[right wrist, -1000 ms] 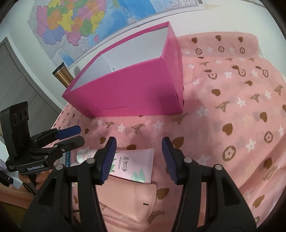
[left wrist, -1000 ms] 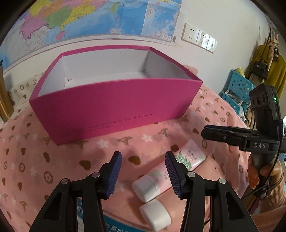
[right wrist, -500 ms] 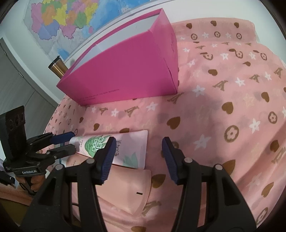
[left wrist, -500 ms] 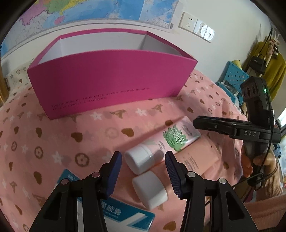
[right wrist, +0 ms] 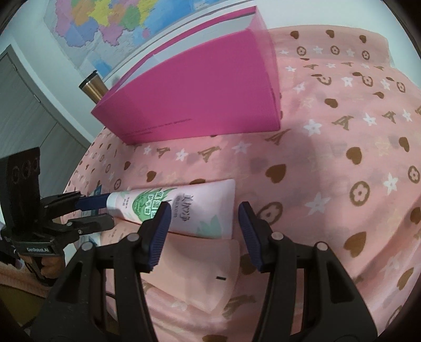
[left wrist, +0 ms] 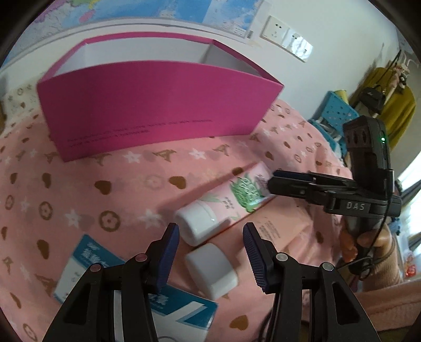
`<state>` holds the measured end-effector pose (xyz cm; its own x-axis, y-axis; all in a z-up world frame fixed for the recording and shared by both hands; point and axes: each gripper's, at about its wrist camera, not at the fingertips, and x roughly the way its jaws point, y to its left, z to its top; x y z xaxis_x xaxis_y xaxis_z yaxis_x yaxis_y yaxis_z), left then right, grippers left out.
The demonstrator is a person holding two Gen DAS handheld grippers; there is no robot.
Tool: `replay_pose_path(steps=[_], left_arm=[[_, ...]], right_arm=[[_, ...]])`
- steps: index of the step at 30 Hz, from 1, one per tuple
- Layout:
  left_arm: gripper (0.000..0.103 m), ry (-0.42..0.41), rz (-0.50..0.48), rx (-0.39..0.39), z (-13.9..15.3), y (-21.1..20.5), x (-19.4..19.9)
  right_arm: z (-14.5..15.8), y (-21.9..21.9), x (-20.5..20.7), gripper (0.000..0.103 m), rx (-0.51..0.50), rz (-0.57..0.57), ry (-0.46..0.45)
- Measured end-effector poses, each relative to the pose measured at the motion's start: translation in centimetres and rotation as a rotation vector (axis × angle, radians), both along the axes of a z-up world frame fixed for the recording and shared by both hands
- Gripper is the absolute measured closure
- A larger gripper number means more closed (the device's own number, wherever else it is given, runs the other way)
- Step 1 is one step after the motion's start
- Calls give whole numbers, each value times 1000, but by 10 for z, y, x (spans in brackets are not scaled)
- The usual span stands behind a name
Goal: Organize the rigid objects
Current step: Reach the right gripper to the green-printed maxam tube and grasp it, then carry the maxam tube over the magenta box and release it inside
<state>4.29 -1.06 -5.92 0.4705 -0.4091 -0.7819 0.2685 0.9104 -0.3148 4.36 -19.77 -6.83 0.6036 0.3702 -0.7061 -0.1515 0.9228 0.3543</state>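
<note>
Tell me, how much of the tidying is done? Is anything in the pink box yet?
Nothing looks put away: the part of the pink box that shows is bare inside. Both grippers, left and right, are open and hold nothing. Still on the cloth: the aloe tube, the plain pink tube beside it, and the blue-and-white carton.

Left wrist view: box [left wrist: 158,113] upper centre, on tablecloth [left wrist: 79,184], map [left wrist: 147,10] on wall behind it. Socket [left wrist: 286,36] upper right. Tube [left wrist: 223,202] centre, below box, well apart from it. Second tube [left wrist: 273,229] just beside, lower right, touching. Carton [left wrist: 86,265] lower left. Right wrist view: box [right wrist: 200,92] upper centre, flask [right wrist: 92,88] left of it, tube [right wrist: 184,207] lower centre.
</note>
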Motion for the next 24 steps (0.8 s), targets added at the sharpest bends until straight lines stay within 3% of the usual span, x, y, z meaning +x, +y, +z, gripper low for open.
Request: replay_pose_path(steps=[11, 24], left_arm=[[51, -1, 3, 3, 1, -9, 3], [51, -81, 18, 1, 25, -8, 14]], right_arm=[[0, 0, 0, 44, 27, -19, -1], [29, -3, -2, 44, 7, -44, -79]])
